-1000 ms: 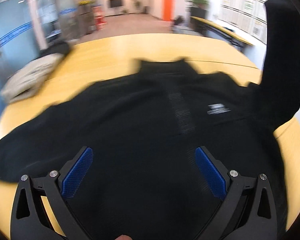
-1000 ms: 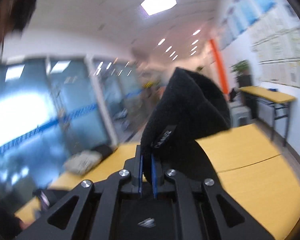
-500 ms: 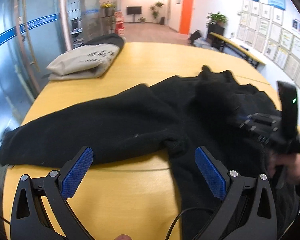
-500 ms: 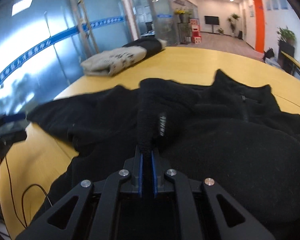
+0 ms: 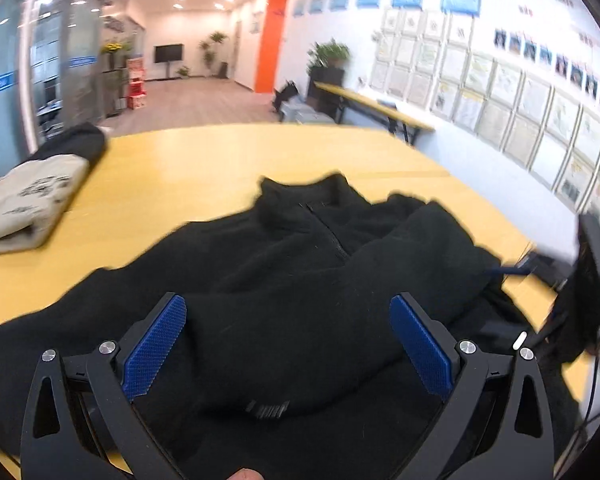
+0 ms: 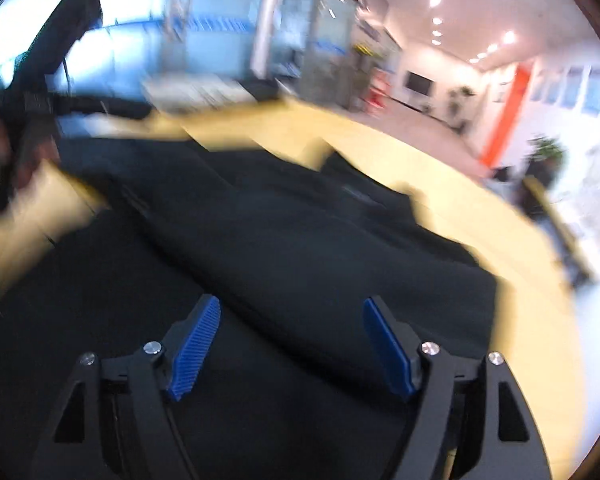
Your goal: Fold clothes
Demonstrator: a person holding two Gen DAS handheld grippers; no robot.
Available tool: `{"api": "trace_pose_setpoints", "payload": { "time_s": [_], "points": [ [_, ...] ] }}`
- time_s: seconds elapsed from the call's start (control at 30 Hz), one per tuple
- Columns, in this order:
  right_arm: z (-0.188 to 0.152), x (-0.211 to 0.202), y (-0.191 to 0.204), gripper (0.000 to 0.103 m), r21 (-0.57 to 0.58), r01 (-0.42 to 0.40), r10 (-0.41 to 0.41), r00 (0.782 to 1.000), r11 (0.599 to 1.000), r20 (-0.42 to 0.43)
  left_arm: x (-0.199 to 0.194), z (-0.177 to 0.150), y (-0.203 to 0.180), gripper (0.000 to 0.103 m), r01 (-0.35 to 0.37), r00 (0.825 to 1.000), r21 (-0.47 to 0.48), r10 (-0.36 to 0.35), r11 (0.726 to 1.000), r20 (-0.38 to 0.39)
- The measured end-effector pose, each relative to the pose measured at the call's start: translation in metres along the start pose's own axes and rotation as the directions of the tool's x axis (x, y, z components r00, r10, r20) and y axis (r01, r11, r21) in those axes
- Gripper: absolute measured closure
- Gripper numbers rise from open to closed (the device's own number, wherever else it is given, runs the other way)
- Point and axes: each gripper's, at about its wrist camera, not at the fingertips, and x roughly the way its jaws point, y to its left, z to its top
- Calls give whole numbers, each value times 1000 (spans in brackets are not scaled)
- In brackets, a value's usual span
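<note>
A black zip fleece jacket (image 5: 300, 264) lies on the yellow wooden table (image 5: 204, 164), collar away from me. One sleeve is folded across its front, cuff near my left gripper. My left gripper (image 5: 286, 340) is open and empty, just above the jacket's near part. My right gripper (image 6: 292, 340) is open and empty above the jacket (image 6: 300, 248); that view is blurred. The right gripper's body shows at the right edge of the left wrist view (image 5: 592, 280).
A folded beige garment (image 5: 28, 200) and a dark one (image 5: 76, 144) lie at the table's far left. A black cable (image 5: 592, 400) hangs at the right. A side table (image 5: 372, 108) and a wall of framed papers stand beyond.
My right gripper laid the sleeve across the jacket's front, opened and let go of it. My left gripper swung right, back over the jacket's body.
</note>
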Motion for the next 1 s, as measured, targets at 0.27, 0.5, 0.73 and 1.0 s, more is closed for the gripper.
{"api": "trace_pose_setpoints", "payload": {
  "time_s": [0.27,0.5,0.73,1.0],
  "points": [
    [-51,50,-102,75,89,256,-228,943,963,-244,84,-32,5,0,-99,975,-36,89,994,-202],
    [-82,28,-139,78,429,279,-201,955,859,-218,93,-33,-9,0,-147,968,-3,144,989,-205],
    [-96,22,-168,21,511,235,-141,966,827,-216,81,-36,0,0,-93,979,-32,85,995,-187],
    [-50,-10,-188,22,484,-85,182,971,871,-155,80,-37,7,0,-64,983,-40,57,997,-175]
  ]
}}
